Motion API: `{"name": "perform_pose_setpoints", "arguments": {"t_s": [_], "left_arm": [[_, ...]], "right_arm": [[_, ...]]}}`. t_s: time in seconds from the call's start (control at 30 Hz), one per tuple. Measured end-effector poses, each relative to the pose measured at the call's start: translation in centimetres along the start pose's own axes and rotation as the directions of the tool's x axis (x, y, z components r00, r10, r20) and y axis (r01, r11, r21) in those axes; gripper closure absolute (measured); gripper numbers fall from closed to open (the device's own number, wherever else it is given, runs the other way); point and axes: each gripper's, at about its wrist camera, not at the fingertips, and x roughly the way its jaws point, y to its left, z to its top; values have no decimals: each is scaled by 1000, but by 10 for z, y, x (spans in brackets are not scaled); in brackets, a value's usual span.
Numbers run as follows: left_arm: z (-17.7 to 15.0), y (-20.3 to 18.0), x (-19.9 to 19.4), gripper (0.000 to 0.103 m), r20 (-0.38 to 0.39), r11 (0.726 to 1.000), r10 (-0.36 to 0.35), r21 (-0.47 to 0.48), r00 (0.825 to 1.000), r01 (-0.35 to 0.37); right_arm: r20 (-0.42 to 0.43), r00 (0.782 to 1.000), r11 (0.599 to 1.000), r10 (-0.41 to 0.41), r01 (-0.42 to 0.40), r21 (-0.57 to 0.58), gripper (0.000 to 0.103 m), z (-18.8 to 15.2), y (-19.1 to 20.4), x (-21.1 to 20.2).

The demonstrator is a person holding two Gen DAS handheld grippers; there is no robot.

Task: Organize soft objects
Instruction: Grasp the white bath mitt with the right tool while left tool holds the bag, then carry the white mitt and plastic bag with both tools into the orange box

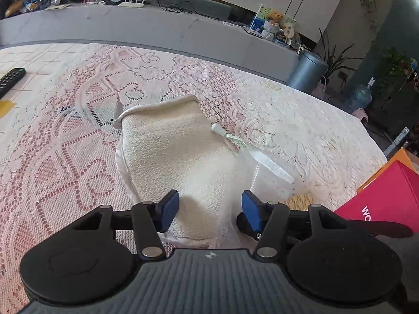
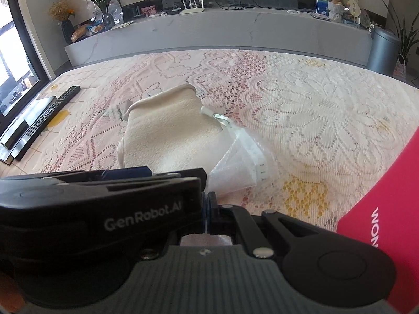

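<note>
A folded cream terry cloth [image 1: 178,154] lies on the lace tablecloth [image 1: 65,144], with a white plastic hook and label strip [image 1: 264,161] at its right edge. My left gripper [image 1: 210,209] has its blue pads on either side of the cloth's near end, and the cloth bunches between them. In the right wrist view the same cloth [image 2: 167,133] runs under the left gripper's black housing [image 2: 99,198]. A translucent white bag [image 2: 233,167] trails off the cloth's right side. Its near corner sits in my right gripper [image 2: 207,206], whose jaws are shut on it.
A red box [image 1: 387,198] stands close on the right, also large in the right wrist view [image 2: 387,196]. Remote controls [image 2: 52,112] lie at the table's far left. Beyond the table stand a grey cabinet [image 2: 209,31] and a metal bin [image 1: 306,70].
</note>
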Motion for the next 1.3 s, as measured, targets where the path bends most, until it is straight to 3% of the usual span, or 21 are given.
{"name": "perform_pose_setpoints", "arguments": {"t_s": [0.07, 0.13, 0.2, 0.27, 0.47, 0.57, 0.67, 0.8, 0.83, 0.93, 1.1, 1.3], "left_arm": [[0, -1, -5, 39, 30, 998, 59, 14, 998, -60], [0, 0, -12, 19, 75, 992, 127, 17, 989, -129], [1, 6, -10, 16, 61, 987, 158, -5, 986, -158], [2, 13, -1, 18, 2, 990, 135, -41, 991, -134], [0, 9, 1, 20, 13, 997, 72, -31, 997, -71], [0, 7, 2, 28, 10, 999, 23, -25, 1000, -23], [-1, 1, 5, 36, 15, 1000, 23, 5, 1000, -23], [0, -2, 9, 61, 19, 999, 38, 38, 999, -39], [0, -2, 9, 71, 20, 998, 36, 43, 999, -37], [-1, -1, 8, 86, 24, 999, 33, 41, 999, -34], [1, -3, -5, 90, 77, 997, 54, 52, 996, -58], [1, 9, -30, 90, 110, 996, 86, -9, 990, -86]], "right_arm": [[-2, 1000, 1000, 3, -3, 5, 103, 0, -1, 0], [-5, 1000, 1000, 5, -5, 5, 103, 1, -1, 0], [-6, 1000, 1000, 9, -9, 11, 103, 1, -2, 0], [-5, 1000, 1000, 11, -11, 12, 103, 1, -3, 1], [-6, 1000, 1000, 13, -13, -1, 103, 0, -2, 1], [-7, 1000, 1000, 16, -16, 2, 103, 0, -1, 1], [-4, 1000, 1000, 14, -14, -9, 103, 0, 0, 1], [-6, 1000, 1000, 20, -20, -8, 103, -1, 0, 2], [-7, 1000, 1000, 22, -22, -8, 103, -1, -1, 2], [-9, 1000, 1000, 24, -24, -16, 103, -1, -1, 2], [-1, 1000, 1000, 21, -21, -17, 103, 1, 0, -1], [39, 999, 1000, 14, -13, -28, 103, 2, 1, -22]]}}
